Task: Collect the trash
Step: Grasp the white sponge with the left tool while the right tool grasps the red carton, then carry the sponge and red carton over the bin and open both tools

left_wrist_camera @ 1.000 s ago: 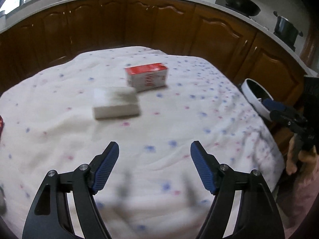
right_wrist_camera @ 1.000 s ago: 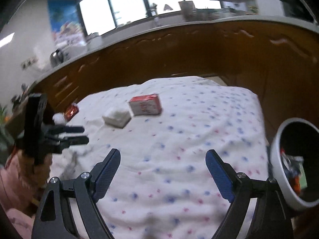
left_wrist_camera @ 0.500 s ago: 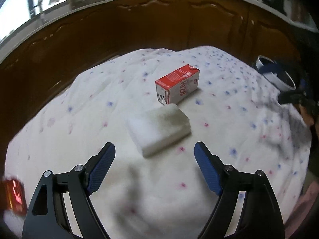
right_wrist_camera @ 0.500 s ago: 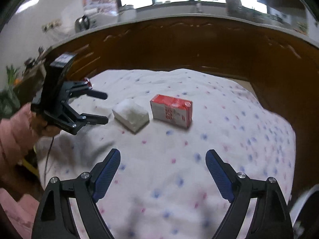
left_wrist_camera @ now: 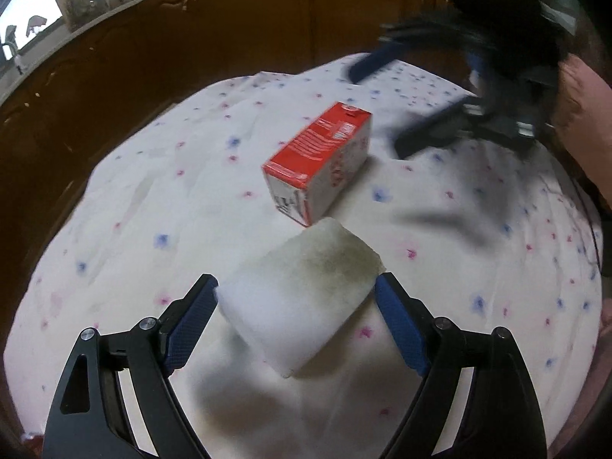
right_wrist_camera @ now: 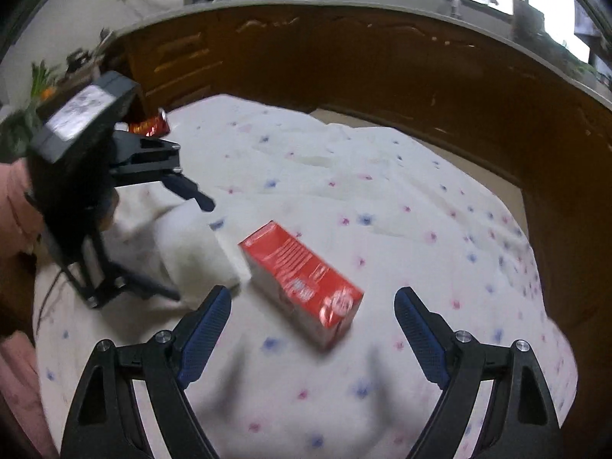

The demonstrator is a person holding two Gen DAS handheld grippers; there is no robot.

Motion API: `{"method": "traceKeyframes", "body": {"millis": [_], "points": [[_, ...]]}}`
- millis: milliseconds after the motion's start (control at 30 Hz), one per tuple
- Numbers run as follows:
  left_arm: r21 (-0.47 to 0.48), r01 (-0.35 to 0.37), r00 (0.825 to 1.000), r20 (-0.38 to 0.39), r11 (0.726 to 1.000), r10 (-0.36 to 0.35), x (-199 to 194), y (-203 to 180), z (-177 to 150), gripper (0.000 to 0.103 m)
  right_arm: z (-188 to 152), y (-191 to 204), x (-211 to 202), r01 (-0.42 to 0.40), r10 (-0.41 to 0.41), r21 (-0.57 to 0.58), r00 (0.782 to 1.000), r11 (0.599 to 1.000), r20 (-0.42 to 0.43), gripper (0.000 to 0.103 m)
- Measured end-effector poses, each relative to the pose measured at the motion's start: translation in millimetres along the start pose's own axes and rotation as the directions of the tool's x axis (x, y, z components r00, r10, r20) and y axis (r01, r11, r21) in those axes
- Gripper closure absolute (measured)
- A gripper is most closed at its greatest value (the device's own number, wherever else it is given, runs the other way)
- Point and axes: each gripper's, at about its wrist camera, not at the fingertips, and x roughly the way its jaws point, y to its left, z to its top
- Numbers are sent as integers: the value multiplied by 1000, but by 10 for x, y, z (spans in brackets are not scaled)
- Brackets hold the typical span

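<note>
From the left wrist cam we've got the left gripper (left_wrist_camera: 296, 298) spread wide around a white foam block (left_wrist_camera: 302, 290) lying on the flowered tablecloth (left_wrist_camera: 134, 199); the blue pads sit right at its two sides, and we can't tell if they're actually pressing yet. A red carton (left_wrist_camera: 319, 162) lies just beyond the block, with the right gripper (left_wrist_camera: 386, 88) blurred up top. From the right wrist cam, our right gripper (right_wrist_camera: 311, 321) is wide open and holding nothing, the red carton (right_wrist_camera: 302, 281) lying between and just ahead of its fingers. The left gripper (right_wrist_camera: 191, 244) straddles the foam block (right_wrist_camera: 199, 248), and a red can (right_wrist_camera: 151, 127) sits behind it.
</note>
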Motion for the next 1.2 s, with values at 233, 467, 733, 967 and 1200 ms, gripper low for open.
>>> {"method": "traceKeyframes", "body": {"millis": [233,467,733,967,1200], "points": [[-30,13,1000,-24,999,-14,11,-13,-181,36,113,-63,328,-112,113,12,991,994,-72,33],[-135,54,999,17,989,-52,-215,-37,-276,38,-149,49,262,-23,31,85,995,996,-95,73],[-321,31,998,57,946,-14,-479,-340,-316,38,-873,126,-522,100,-114,403,993,910,12,73],[-487,51,995,96,872,-4,-461,-915,-247,38,-1651,304,-1150,163,-263,654,963,739,58,73],[-532,99,990,138,841,-29,-255,-1424,-45,38,-2101,514,-1556,183,-370,751,925,634,88,73]]}}
